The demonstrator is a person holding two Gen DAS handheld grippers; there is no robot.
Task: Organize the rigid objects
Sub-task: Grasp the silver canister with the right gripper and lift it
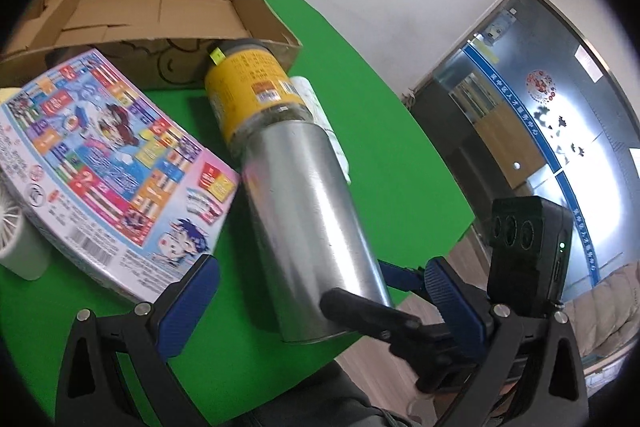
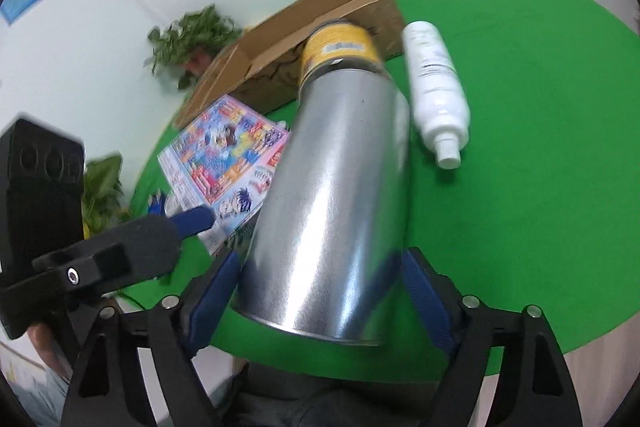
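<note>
Taking the silver can [image 2: 332,195] as the marker: it lies on its side on the green worktop [image 2: 520,147], its length running away towards the cardboard box [image 1: 160,11].

Furthest left of the can, a white fan [image 1: 16,235] stands at the worktop's edge. Next comes the flat game box [image 1: 108,163], tilted up, its corner just beside the can's flank.

The left gripper [image 1: 320,303] straddles the can's near end with its jaws wide and pads clear of the metal. It holds nothing.

Beyond the can's far end sits the yellow jar [image 1: 248,83], touching it or nearly so, right against the cardboard box.

The right gripper [image 2: 316,303] brackets the can's near end. The left pad looks very close or touching, while the right pad seems to stand off. I would not call that a grip yet.

Right of the can lies the white bottle [image 2: 436,87], apart from it.

To do this well, I would centre the round body between both pads before closing, since a smooth can may roll or squirt out, and lift clear of the jar.
</note>
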